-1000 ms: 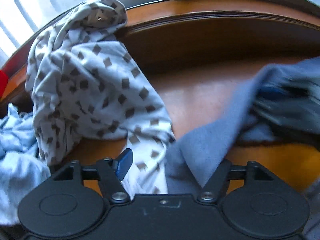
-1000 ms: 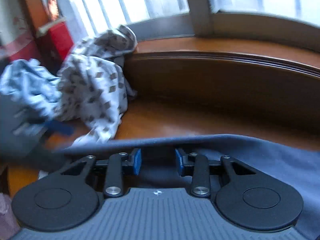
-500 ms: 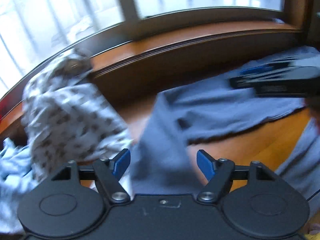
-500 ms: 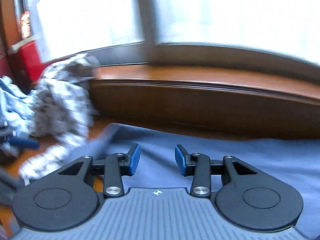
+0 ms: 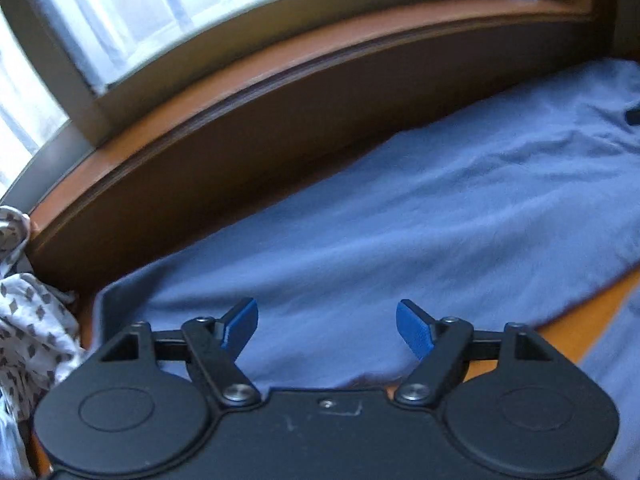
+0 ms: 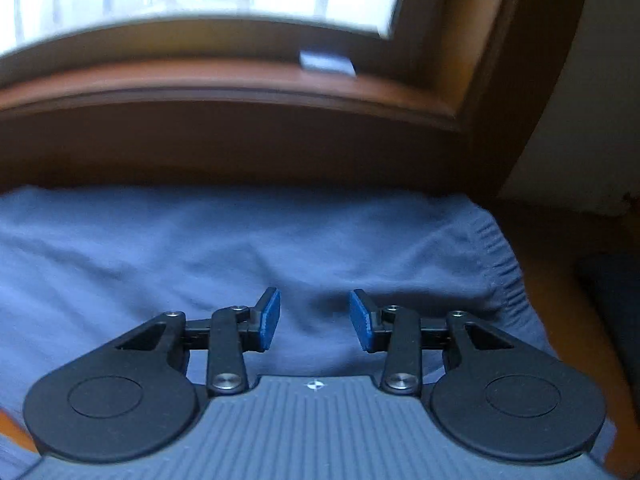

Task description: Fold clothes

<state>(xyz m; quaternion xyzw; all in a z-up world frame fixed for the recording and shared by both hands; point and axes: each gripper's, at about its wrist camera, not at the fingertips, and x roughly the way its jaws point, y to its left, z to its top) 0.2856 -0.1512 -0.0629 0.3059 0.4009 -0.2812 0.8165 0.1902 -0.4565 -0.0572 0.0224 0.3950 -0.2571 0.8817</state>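
Soft blue jersey, the blue garment [image 5: 400,216] lies spread and lightly rippled on the wooden tabletop [image 5: 568,332]; the left hand-held gripper [image 5: 326,326], just widening, hovers over it empty. A shallow pinch could drag wrinkles. From the right, the right hand-held gripper [image 6: 314,320] hangs half-open, empty, near the gathered elastic waistband [image 6: 500,264], which may bunch.

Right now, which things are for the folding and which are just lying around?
For the folding:
- blue garment, spread on the wooden table
- left tongs and right tongs, both open above it

Just lying around:
- patterned white cloth, bunched at the left
- window sill
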